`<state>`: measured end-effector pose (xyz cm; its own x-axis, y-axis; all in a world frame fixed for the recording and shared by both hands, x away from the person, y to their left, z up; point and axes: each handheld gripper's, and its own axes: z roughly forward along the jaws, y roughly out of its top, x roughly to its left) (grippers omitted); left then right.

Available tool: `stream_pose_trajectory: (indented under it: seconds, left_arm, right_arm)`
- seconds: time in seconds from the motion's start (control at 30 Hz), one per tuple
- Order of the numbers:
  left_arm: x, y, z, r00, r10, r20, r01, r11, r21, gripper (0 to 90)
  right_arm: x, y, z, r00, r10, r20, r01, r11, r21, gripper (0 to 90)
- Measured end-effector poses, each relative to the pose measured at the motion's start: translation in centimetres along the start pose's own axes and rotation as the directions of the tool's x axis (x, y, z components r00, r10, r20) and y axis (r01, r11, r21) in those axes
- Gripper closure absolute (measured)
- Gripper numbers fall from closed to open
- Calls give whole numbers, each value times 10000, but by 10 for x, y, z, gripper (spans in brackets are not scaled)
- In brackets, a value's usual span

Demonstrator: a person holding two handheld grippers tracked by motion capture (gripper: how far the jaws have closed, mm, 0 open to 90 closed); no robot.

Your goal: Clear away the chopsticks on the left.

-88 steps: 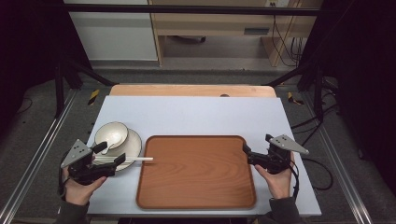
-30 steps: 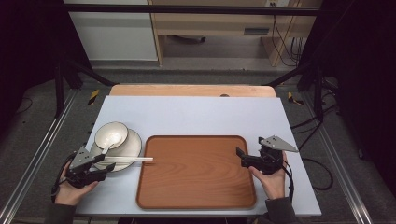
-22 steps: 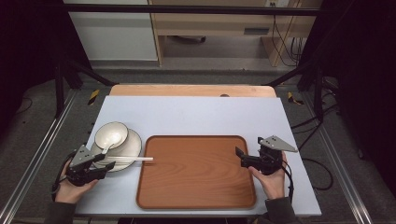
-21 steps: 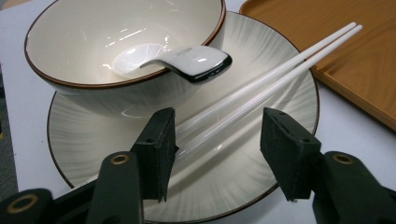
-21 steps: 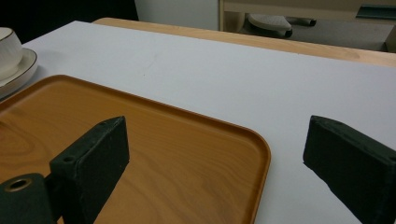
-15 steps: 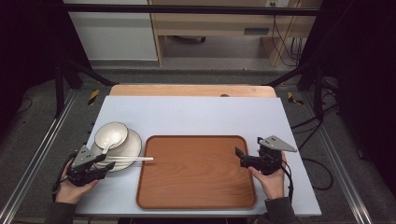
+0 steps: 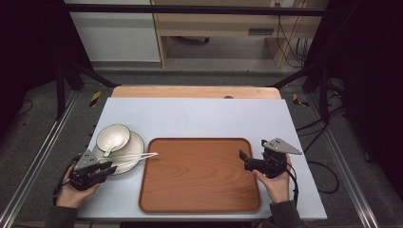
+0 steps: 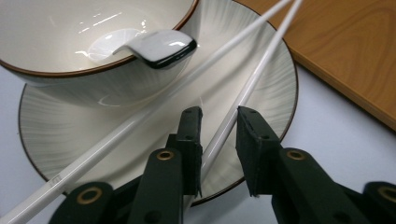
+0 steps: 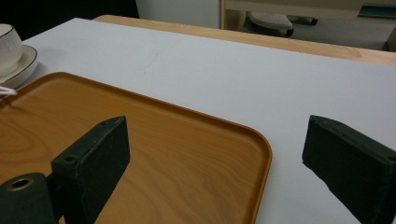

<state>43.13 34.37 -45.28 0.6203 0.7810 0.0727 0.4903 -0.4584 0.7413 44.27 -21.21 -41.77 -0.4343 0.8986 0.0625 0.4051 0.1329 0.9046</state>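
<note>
A cream bowl [image 7: 114,136] with a brown rim sits on a matching plate [image 7: 133,145] at the table's left, and a white spoon [image 8: 159,44] rests in the bowl. Two white chopsticks [image 7: 138,158] lie across the plate, their tips over the edge of the wooden tray [image 7: 199,190]. My left gripper [image 8: 219,116] is at the plate's near rim. Its jaws stand narrowly open on either side of one chopstick [image 8: 254,79], and the other chopstick [image 8: 140,122] lies just outside. My right gripper [image 9: 217,130] stands wide open and empty over the tray's right edge [image 9: 261,154].
The tray [image 8: 355,56] lies bare just right of the plate. A pale table [image 7: 199,116] extends beyond it to a wooden strip [image 7: 190,91] at the far edge. Metal rails and cables run along both sides on the floor.
My left gripper has drawn back, then edged right to the plate, with one chopstick now between its jaws. The right gripper has shifted slightly left over the tray's edge.
</note>
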Motion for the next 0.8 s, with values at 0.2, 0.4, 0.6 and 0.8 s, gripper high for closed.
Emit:
stream_pose_trajectory:
  seconds: [0.2, 0.4, 0.6, 0.8]
  left_arm:
    - [-5, 3, 1, 9999, 17, 162, -19, 10000, 70, 751]
    - [-6, 4, 1, 9993, -191, 324, 187, 9997, 129, 816]
    - [-8, 6, 2, 9989, -406, 240, 400, 9989, 244, 836]
    - [-8, 11, 7, 9957, -918, 154, 916, 9956, 185, 803]
  right_arm:
    - [-2, 0, -1, 10000, 76, -3, -76, 10000, -32, 76]
    - [-1, 0, -1, 10000, 43, -27, -43, 10000, -21, 74]
    - [-1, 0, -1, 10000, 57, -40, -57, 10000, -63, 72]
    - [-1, 0, -1, 10000, 52, -39, -52, 10000, -47, 71]
